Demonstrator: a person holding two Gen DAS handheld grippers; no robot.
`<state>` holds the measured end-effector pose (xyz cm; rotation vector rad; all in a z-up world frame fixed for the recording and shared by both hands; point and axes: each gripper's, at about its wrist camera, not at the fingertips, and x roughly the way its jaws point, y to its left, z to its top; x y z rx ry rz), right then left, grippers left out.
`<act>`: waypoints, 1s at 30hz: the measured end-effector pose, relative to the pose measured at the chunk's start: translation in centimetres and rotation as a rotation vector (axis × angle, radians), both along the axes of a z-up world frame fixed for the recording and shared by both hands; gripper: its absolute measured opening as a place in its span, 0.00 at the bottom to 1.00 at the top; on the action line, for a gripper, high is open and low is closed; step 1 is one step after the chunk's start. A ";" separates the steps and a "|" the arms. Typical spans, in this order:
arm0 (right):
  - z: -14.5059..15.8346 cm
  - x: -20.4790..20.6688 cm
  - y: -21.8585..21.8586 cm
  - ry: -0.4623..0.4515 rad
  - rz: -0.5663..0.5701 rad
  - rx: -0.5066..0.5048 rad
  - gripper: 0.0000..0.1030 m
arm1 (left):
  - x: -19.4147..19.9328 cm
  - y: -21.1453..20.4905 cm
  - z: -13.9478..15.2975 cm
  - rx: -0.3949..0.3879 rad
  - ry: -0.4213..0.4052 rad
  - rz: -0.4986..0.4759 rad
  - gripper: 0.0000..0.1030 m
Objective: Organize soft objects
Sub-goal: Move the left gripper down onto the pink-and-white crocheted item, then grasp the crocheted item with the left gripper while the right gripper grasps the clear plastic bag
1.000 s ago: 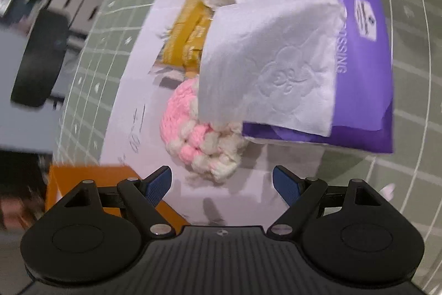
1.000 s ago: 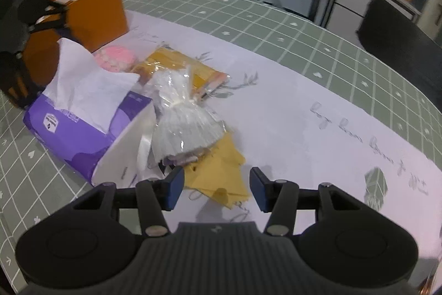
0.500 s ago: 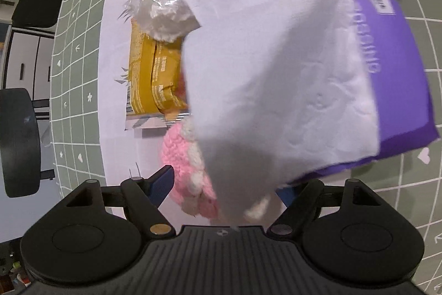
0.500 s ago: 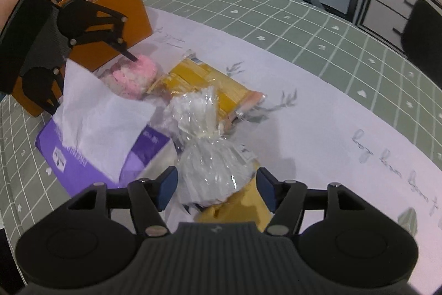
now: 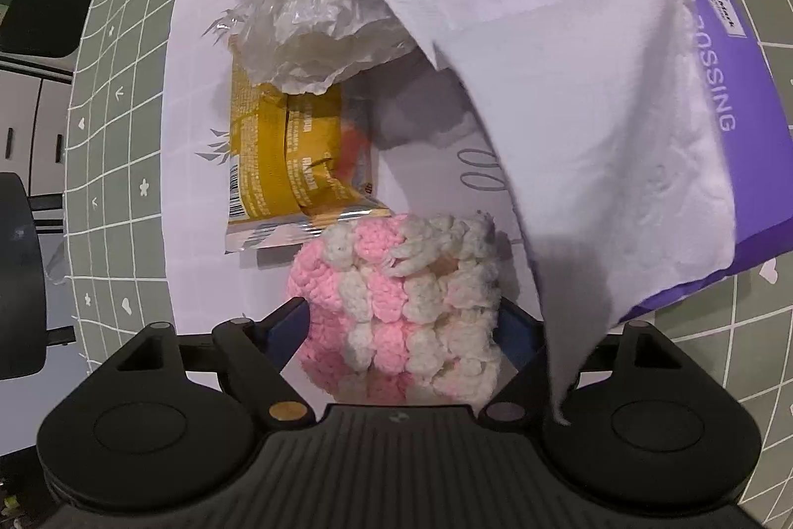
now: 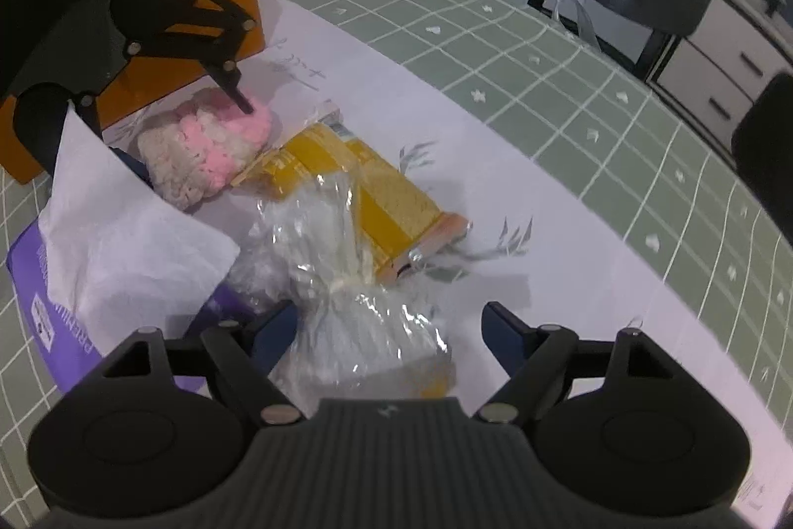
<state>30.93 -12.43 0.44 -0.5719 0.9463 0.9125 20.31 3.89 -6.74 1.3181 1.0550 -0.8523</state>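
Left wrist: pink-white crochet piece [image 5: 401, 301] between wide-spread left claw [image 5: 402, 325] fingers.

The crocheted pouch [image 5: 406, 296] is pink and cream. The tissue pack [image 5: 718, 48] is purple, the snack packet [image 5: 282, 162] mustard yellow. The tablecloth [image 6: 520, 48] is green with a white grid.

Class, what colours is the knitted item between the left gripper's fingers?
The knitted item is pink and white in patches, clearest in the left wrist view.

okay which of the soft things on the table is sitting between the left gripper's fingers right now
The pink and white crocheted piece. The left gripper straddles it, open; the clear plastic bag, yellow packet and purple tissue pack lie farther off.
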 end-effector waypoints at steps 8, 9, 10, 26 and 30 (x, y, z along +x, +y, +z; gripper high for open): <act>-0.2 1.3 0.8 0.048 0.039 -0.011 0.77 | 0.5 0.7 0.2 -0.034 0.028 -0.016 1.00; -0.3 1.6 0.8 0.060 0.041 -0.006 0.77 | 0.8 0.8 0.1 -0.041 0.028 -0.013 1.00; -0.4 1.7 0.8 0.076 0.041 -0.002 0.74 | 0.9 0.9 0.1 -0.048 0.029 -0.011 1.00; -1.4 1.8 0.9 0.119 0.076 -0.016 0.64 | 3.2 1.3 -0.3 -0.076 0.119 0.027 1.00; -1.5 2.2 0.8 0.137 0.077 -0.015 0.65 | 4.3 1.4 -0.5 -0.080 0.168 0.038 1.00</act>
